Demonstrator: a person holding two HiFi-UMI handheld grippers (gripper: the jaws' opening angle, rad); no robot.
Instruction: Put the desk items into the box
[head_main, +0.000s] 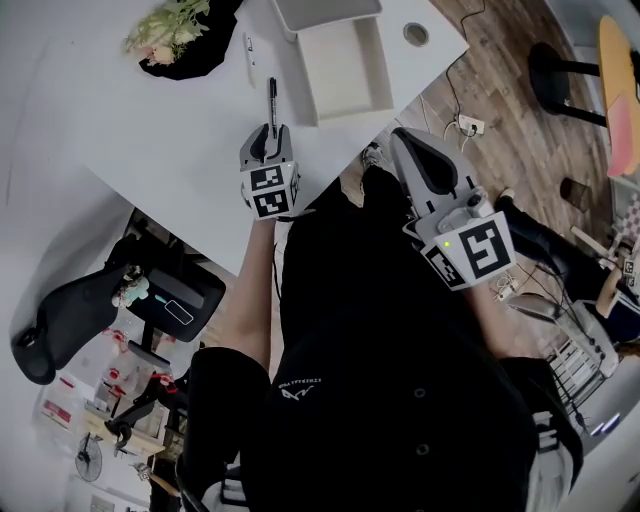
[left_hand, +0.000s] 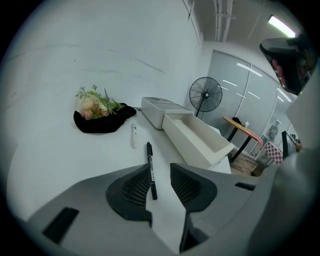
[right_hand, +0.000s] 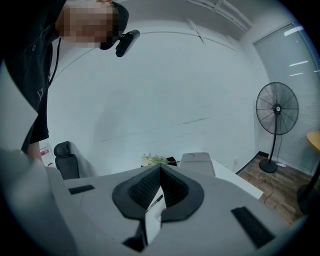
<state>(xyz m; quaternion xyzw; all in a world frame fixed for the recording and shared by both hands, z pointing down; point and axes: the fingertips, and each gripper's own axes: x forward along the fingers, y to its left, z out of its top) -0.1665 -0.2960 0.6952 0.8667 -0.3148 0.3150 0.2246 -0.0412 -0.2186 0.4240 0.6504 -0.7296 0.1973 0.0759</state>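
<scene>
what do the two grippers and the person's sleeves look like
Both the left gripper and right gripper are light grey moulded shells with rounded, tapering jaws lined by dark gridded pads. Each carries a cube of black-and-white square markers; a small green light glows on the right one. The person wears a black top with no sleeve over the left forearm.

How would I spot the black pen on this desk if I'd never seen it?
Find the white desk and the open white box on it. Beside the box's long side lies a slim black pen, just ahead of the open left gripper. Its only close neighbour is a shorter white stick; the pen is longer and black.
</scene>
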